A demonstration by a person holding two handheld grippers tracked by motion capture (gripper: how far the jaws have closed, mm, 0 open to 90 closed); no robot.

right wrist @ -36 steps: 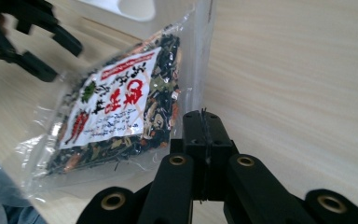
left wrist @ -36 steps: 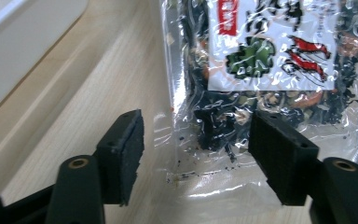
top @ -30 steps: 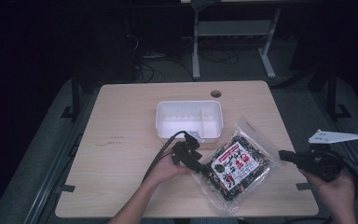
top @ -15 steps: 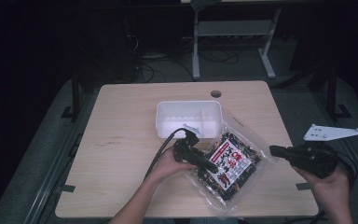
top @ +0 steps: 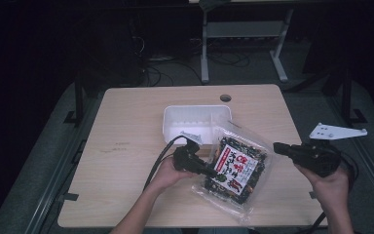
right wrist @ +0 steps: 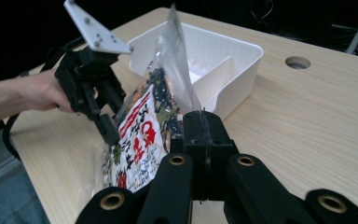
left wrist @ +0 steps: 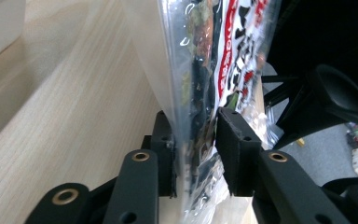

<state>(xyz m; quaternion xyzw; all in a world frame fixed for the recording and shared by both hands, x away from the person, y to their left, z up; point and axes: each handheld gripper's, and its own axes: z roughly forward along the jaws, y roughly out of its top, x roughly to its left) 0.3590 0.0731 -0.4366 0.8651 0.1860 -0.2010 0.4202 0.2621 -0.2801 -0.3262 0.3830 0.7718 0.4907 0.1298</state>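
Observation:
A clear snack bag (top: 236, 168) with a red and white label is held up off the wooden table (top: 126, 126), in front of a white bin (top: 175, 122). My left gripper (top: 213, 171) has just been closing, with the bag's left side between its jaws. In the left gripper view the pads (left wrist: 165, 154) press the bag (left wrist: 205, 70) from both sides. My right gripper (right wrist: 200, 123) is shut on the thin clear edge of the bag (right wrist: 144, 126). In the high view it (top: 276, 147) comes in from the right.
The white bin (right wrist: 242, 46) has a divider and stands just behind the bag. A round cable hole (top: 225, 97) lies near the table's far edge. A desk frame (top: 243, 29) and cables sit on the dark floor beyond. A grey plate (top: 336, 131) sticks out above my right hand.
My right gripper has moved left and a little up with the bag's edge. The left gripper's jaws have closed onto the bag's left side, and the bag has tilted up.

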